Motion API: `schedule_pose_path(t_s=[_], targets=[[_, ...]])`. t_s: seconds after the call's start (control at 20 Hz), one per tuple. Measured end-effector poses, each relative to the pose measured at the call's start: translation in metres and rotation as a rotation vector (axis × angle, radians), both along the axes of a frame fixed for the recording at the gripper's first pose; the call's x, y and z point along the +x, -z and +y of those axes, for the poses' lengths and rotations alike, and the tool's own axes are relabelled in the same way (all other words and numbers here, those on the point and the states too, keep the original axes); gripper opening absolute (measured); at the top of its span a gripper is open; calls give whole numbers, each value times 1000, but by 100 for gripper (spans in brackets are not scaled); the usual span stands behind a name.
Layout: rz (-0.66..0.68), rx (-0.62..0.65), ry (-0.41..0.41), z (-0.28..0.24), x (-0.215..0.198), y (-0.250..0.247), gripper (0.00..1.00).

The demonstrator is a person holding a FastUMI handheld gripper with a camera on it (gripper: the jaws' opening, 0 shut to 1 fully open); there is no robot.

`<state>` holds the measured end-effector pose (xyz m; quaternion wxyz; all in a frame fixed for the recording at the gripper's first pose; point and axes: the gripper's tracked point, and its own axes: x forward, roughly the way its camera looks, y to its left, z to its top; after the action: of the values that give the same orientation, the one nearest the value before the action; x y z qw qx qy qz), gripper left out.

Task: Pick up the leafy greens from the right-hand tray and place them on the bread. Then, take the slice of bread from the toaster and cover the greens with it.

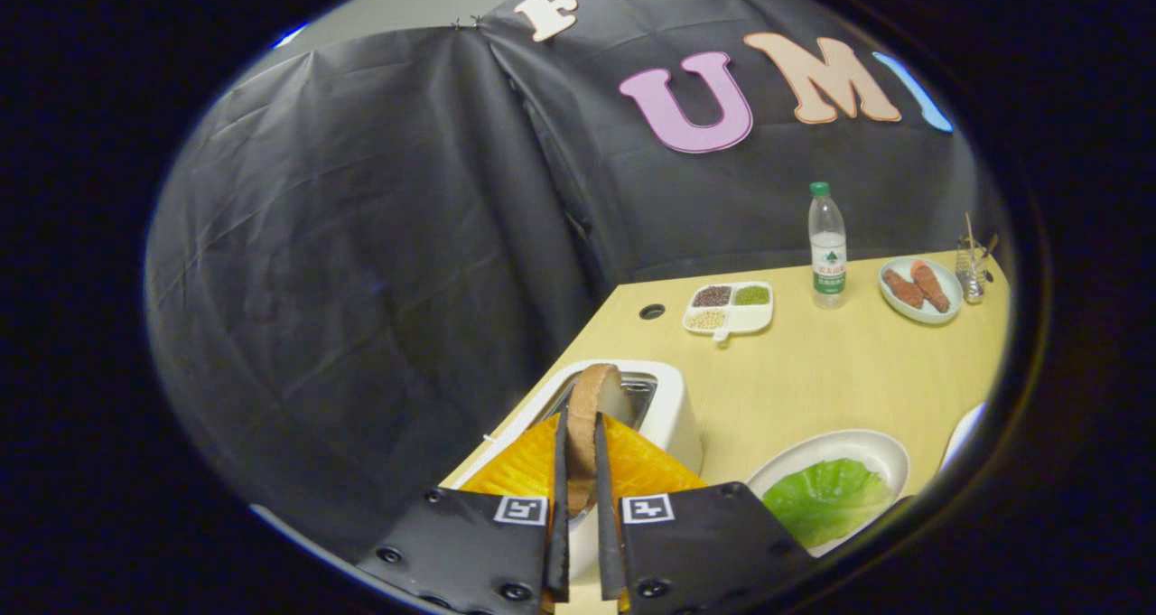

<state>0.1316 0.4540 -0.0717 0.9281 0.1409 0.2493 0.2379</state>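
Tongs (pixel 585 434) clamped on the bread slice (pixel 591 407) above the toaster (pixel 673 416); best lift straight, then lay flat over the greens (pixel 826 498).

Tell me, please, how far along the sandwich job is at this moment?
Done, apparently: the leafy greens lie on the white plate beside the toaster; the bread under them is hidden, so I cannot confirm it. In hand: the claw is shut on the bread slice, which stands upright above the toaster slot. Left: carry that slice over and cover the greens.
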Motion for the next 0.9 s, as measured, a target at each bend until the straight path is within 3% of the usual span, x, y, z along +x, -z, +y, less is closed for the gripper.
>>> schedule_pose_path(t_s=[0.15,0.4,0.9], targets=[[-1,23,11,0,-2,-6,7],[-53,88,31,-5,-4,-33,7],[-111,257,99,-62,-5,-86,7]])
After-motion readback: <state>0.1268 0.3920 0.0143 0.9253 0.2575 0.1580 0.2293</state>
